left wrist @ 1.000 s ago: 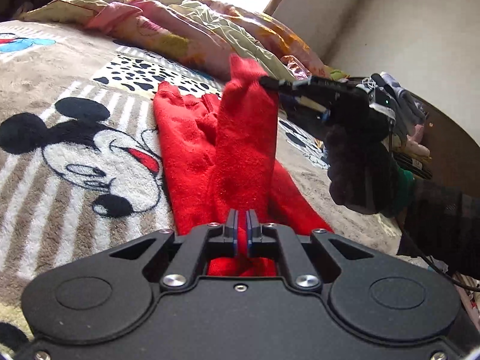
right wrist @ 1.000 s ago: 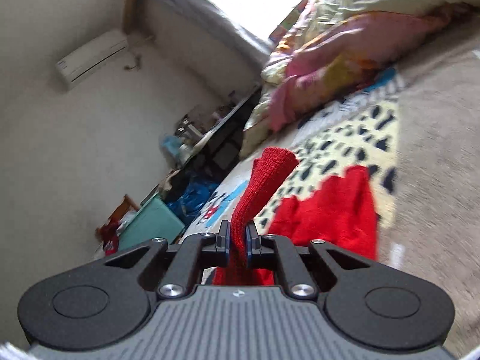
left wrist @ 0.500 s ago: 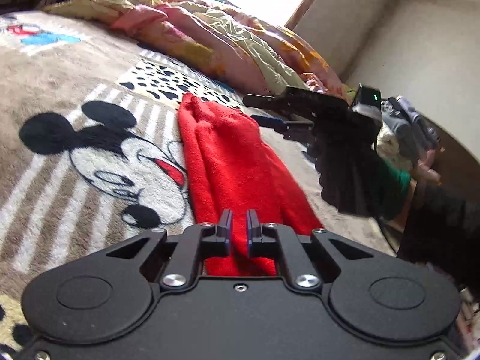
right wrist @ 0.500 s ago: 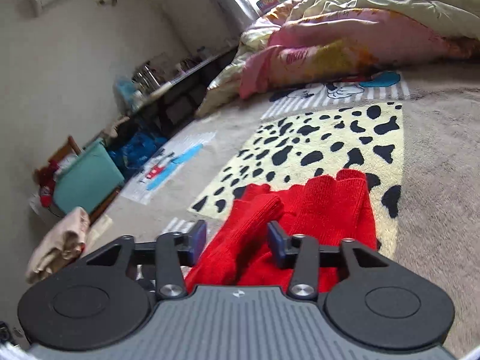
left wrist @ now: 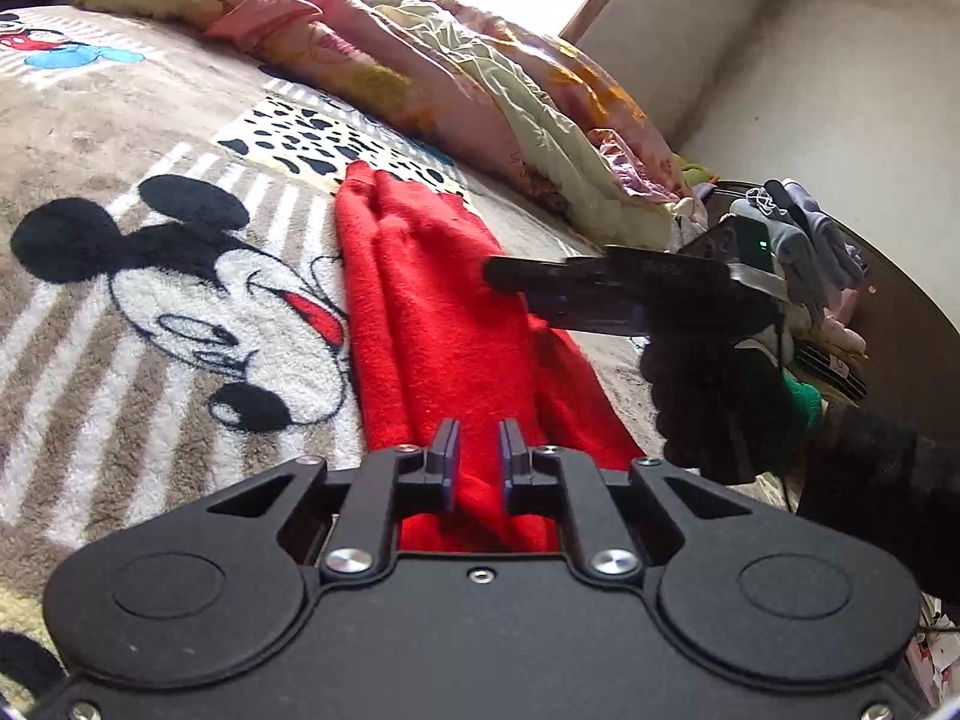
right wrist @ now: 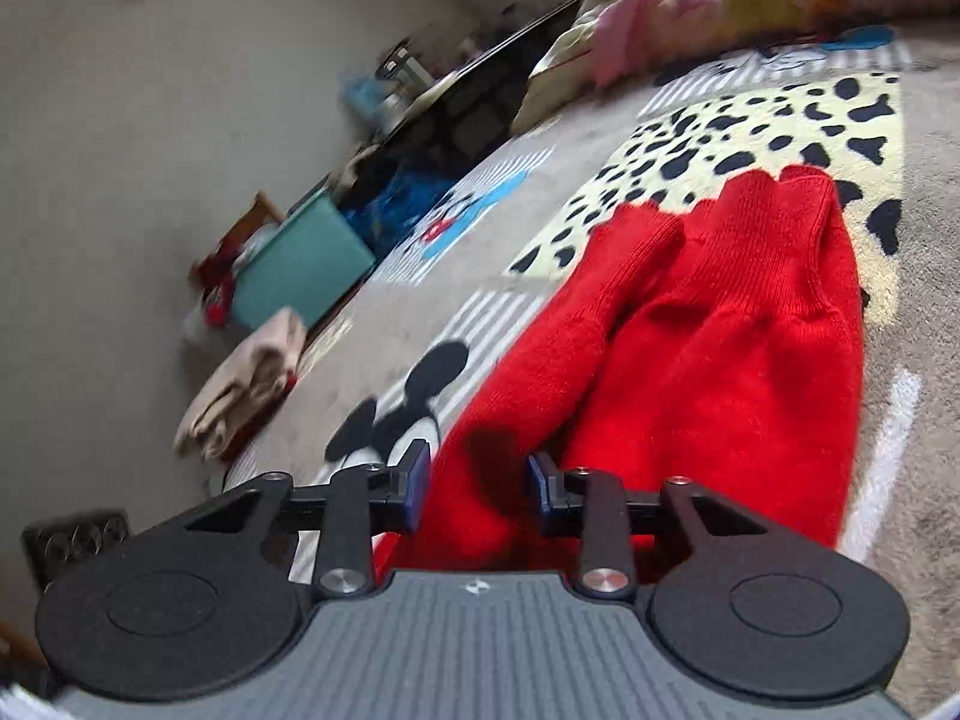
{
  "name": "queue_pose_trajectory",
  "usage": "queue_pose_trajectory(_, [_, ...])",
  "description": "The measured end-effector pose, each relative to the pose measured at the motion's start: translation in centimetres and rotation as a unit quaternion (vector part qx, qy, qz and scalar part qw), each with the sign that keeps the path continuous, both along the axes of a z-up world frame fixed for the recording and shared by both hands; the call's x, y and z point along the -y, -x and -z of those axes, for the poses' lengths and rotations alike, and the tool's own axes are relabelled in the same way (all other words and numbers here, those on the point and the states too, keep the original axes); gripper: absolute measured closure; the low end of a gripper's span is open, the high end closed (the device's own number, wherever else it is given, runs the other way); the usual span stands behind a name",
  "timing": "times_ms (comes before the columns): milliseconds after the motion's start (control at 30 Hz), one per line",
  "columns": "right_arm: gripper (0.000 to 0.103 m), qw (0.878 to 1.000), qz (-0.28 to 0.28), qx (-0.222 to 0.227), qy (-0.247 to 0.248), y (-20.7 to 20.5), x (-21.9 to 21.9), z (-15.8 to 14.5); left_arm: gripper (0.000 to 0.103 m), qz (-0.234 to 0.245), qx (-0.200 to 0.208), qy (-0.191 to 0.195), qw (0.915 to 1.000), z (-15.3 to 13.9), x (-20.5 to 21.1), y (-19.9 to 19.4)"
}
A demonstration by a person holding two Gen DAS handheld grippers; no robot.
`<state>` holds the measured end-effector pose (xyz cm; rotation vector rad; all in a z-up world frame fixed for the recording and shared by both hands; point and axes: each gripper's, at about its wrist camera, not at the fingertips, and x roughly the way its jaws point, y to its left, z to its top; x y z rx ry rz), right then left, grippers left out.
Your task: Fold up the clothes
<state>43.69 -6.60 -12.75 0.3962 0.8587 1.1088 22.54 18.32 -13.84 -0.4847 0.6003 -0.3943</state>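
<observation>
A red knit garment (left wrist: 432, 324) lies folded lengthwise in a long strip on the cartoon-mouse blanket (left wrist: 180, 300). My left gripper (left wrist: 480, 456) sits over its near end. Its jaws are opening, a narrow gap shows between the pads, and the red cloth lies flat under them. In the right wrist view the garment (right wrist: 720, 330) stretches away, one sleeve laid over the body. My right gripper (right wrist: 478, 480) hovers low over that sleeve, its jaws apart and closing, with the cloth below them, not pinched. From the left wrist view the right gripper (left wrist: 510, 288) reaches in sideways, held by a black-gloved hand (left wrist: 708, 396).
A crumpled floral quilt (left wrist: 450, 60) lies along the far side of the bed. A heap of clothes (left wrist: 810, 240) rests on dark furniture at the right. Beside the bed are a teal box (right wrist: 300, 264) and folded beige cloth (right wrist: 246, 384).
The red sleeve, held up between both shut grippers a second ago, now lies flat on the garment. Both grippers have let go of it. The right gripper has swung lower over the cloth.
</observation>
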Motion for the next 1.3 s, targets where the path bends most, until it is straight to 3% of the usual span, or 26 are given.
queue_pose_trajectory(233, [0.070, 1.000, -0.007, -0.001, 0.012, -2.0, 3.0, -1.3, 0.094, 0.007, 0.004, -0.012, 0.9999, 0.1, 0.2, 0.1])
queue_pose_trajectory(433, [0.069, 1.000, 0.009, 0.020, 0.014, -2.0, 2.6, -0.5, 0.093, 0.000, 0.018, -0.020, 0.9996, -0.3, 0.3, -0.3])
queue_pose_trajectory(567, [0.070, 1.000, -0.006, 0.019, -0.023, -2.1, 1.6, 0.2, 0.064, -0.011, 0.019, -0.020, 0.9996, -0.5, 0.0, -1.5])
queue_pose_trajectory(600, [0.074, 0.999, -0.013, 0.024, -0.024, -1.9, 1.3, 0.1, 0.064, -0.014, 0.013, -0.021, 0.9996, -0.4, -0.1, -1.9])
queue_pose_trajectory(633, [0.088, 0.999, -0.018, 0.030, -0.020, -2.0, 1.2, 0.0, 0.064, -0.014, 0.006, -0.026, 0.9995, -0.2, 0.0, -2.3])
queue_pose_trajectory(667, [0.094, 0.999, -0.021, 0.035, -0.017, -2.1, 1.3, -0.3, 0.065, -0.008, -0.003, -0.041, 0.9991, 0.0, 0.4, -2.6])
queue_pose_trajectory(833, [0.098, 0.997, -0.045, 0.059, 0.013, -3.2, 1.7, -2.4, 0.077, 0.009, -0.007, -0.112, 0.9936, 0.3, 2.0, -2.7])
queue_pose_trajectory(967, [0.101, 0.994, -0.056, 0.074, 0.052, -4.6, 1.9, -4.3, 0.079, 0.007, -0.010, -0.101, 0.9948, 0.7, 1.3, -2.7])
queue_pose_trajectory(1033, [0.101, 0.995, -0.059, 0.058, 0.052, -4.9, 2.0, -4.4, 0.079, 0.005, -0.011, -0.099, 0.9951, 0.6, 1.3, -2.7])
queue_pose_trajectory(1133, [0.095, 0.997, -0.054, 0.037, 0.032, -4.4, 2.3, -3.4, 0.079, 0.003, -0.013, -0.091, 0.9957, 0.6, 1.2, -2.6])
queue_pose_trajectory(1200, [0.076, 0.998, -0.059, 0.010, 0.005, -4.0, 2.6, -2.2, 0.079, 0.001, -0.014, -0.086, 0.9962, 0.6, 1.1, -2.6])
queue_pose_trajectory(1233, [0.058, 0.998, -0.060, 0.004, -0.003, -3.8, 2.7, -1.7, 0.079, 0.001, -0.015, -0.083, 0.9964, 0.6, 1.1, -2.5])
queue_pose_trajectory(1300, [0.056, 0.998, -0.067, -0.009, -0.013, -3.6, 2.5, -0.8, 0.079, 0.000, -0.016, -0.079, 0.9968, 0.5, 0.9, -2.4])
